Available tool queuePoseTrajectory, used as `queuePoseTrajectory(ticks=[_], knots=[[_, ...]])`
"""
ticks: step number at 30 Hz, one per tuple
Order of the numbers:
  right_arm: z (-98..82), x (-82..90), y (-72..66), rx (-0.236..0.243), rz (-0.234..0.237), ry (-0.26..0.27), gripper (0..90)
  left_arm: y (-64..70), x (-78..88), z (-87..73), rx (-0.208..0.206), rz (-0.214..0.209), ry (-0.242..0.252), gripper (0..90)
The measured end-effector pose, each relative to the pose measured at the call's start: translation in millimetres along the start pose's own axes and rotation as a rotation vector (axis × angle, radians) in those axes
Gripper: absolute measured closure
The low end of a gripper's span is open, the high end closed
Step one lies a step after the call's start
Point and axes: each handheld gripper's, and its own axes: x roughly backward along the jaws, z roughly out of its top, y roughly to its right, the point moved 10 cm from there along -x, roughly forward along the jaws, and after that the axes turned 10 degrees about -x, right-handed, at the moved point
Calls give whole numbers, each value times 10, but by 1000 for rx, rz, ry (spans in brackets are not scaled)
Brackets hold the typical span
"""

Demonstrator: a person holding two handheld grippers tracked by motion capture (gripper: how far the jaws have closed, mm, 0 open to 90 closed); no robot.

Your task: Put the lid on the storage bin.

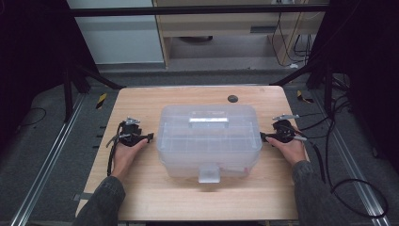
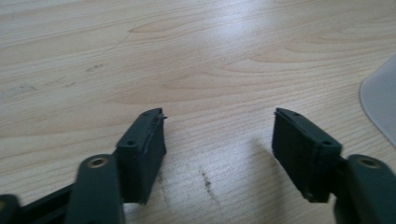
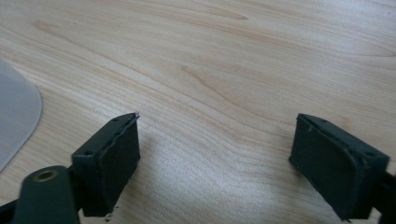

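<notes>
Clear plastic storage box [image 1: 209,141] sits lid-down-and-latched at the middle of the worktop [image 1: 141,197], its front latch facing the near edge, presumably centred so both hands can reach a side. Left gripper [image 1: 149,137] rests just beside the box's left wall and right gripper [image 1: 264,137] just beside its right wall, each low over the wood. Both sets of fingers [image 2: 142,149] are spread wide and hold nothing; likely staged to flank the box.

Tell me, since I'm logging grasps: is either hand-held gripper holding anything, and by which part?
Nothing is held. The left hand-held gripper and right hand-held gripper are open over bare table, either side of the box.
</notes>
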Motion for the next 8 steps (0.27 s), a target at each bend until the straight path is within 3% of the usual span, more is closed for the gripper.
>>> queuePoseTrajectory(ticks=[2,6,8], knots=[[-11,-14,3,-6,-16,28,90,21,-13,0,0,1,14,227],[-23,-37,27,-62,-72,14,2,67,-48,-21,-68,41,-33,138],[-25,-37,23,-70,-79,14,2,68,-60,-50,-45,56,-66,22]])
